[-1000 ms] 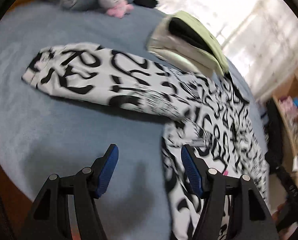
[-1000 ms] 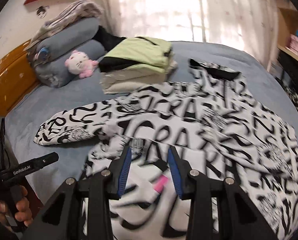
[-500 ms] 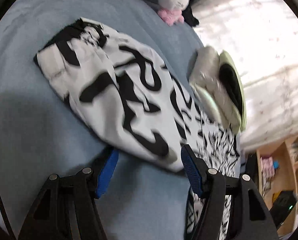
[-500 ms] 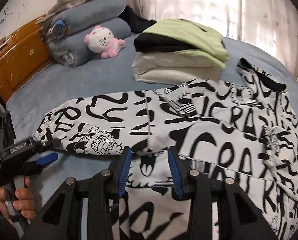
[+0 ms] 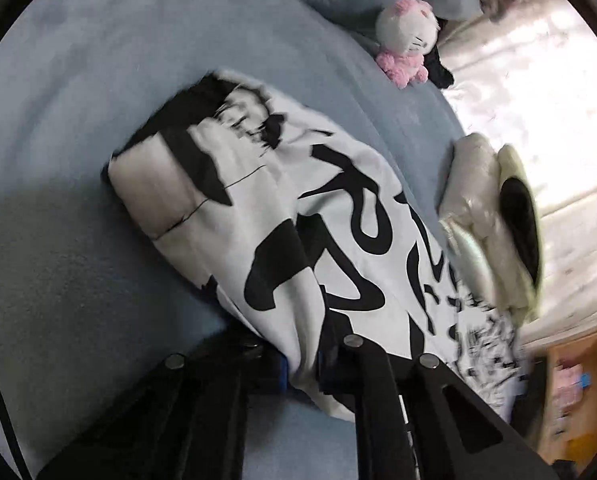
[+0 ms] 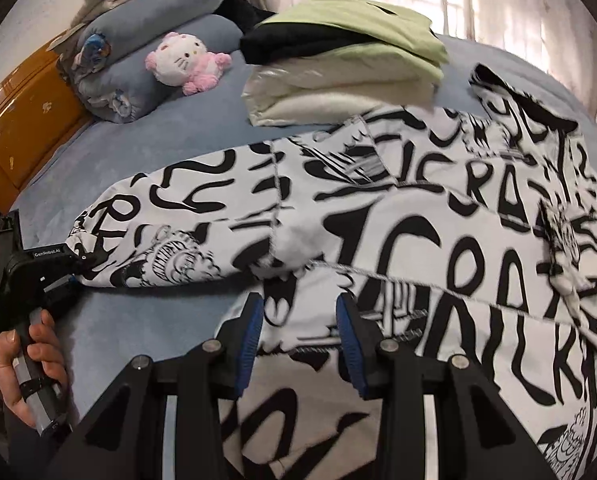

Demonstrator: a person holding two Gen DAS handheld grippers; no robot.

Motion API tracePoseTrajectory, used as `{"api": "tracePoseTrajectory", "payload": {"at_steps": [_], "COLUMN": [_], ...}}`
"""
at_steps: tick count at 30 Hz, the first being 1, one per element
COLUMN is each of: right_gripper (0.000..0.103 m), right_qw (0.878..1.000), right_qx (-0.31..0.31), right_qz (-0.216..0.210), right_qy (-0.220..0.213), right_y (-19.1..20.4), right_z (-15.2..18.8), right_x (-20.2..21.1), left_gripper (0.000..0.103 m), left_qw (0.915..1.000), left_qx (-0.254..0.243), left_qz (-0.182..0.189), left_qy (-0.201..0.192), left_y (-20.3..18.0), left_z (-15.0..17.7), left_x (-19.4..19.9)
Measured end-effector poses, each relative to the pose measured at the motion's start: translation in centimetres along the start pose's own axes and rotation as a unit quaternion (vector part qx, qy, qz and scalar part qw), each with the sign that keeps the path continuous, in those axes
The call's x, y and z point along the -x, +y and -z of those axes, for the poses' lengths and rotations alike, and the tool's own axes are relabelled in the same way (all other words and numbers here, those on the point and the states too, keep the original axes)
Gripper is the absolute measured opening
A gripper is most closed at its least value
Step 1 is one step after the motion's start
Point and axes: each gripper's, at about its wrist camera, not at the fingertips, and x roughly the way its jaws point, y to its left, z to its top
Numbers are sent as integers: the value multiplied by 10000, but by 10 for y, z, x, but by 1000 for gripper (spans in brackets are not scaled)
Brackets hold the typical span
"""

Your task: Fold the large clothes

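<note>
Black-and-white printed sweatshirt's sleeve [image 5: 282,248] is pinched in the just-closed left gripper [image 5: 302,360]; the half-open right gripper [image 6: 298,336] holds nothing, so lifting may drag the body askew

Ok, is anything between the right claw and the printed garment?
Nothing visible. The right claw hangs open right over the black-and-white garment, with only cloth below. The folded stack and plush toy lie farther back on the bed.
</note>
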Motion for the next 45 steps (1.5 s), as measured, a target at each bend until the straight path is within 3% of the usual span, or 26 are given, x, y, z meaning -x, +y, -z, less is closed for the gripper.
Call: {"api": "tracePoseTrajectory", "payload": {"at_steps": [5,9,13,16,19,23,25,28,30,32,33,39,43,45], "right_gripper": [38,38,38,38,38,38,38,38,38,38,38,38,51,51], "right_qw": [9993,9963,9914,9866,9799,9696,9649,9593,9571,9563,9563,9609,9692,9758], "right_qx": [-321,-712,-1092,-1378,-1728,-2191,-2376,-2590,-2679,-2723,-2730,-2575,-2265,-1995], "right_qz": [-17,-33,-26,70,175,370,445,497,465,393,341,82,-24,-23], "right_qy": [-209,-488,-715,-869,-983,-1027,-1026,-1013,-999,-990,-993,-1013,-971,-899], "right_y": [-27,-64,-104,-140,-179,-231,-252,-276,-286,-290,-291,-280,-261,-247], "right_z": [1,5,15,26,40,61,70,82,87,90,91,88,81,73], "right_x": [22,49,73,90,104,116,120,123,122,120,120,116,113,110], "left_gripper": [6,6,6,6,6,7,11,27,54,72,75,76,77,77], "left_qw": [9972,9872,9676,9474,9291,9060,8912,8744,8695,8706,8728,8838,8995,9062], "left_qx": [-653,-1414,-2278,-2941,-3460,-3968,-4201,-4460,-4558,-4537,-4490,-4325,-4104,-3991], "left_qz": [275,624,1064,1261,1216,1079,952,768,721,805,870,997,827,685], "left_qy": [-245,-394,-218,108,480,998,1425,1751,1764,1723,1704,1480,1252,1218], "left_y": [-70,-154,-235,-291,-330,-353,-356,-343,-332,-324,-322,-301,-272,-258], "left_z": [10,38,90,149,208,275,310,345,353,353,349,317,292,284], "left_x": [26,47,55,45,21,-15,-36,-45,-43,-34,-30,10,30,32]}}
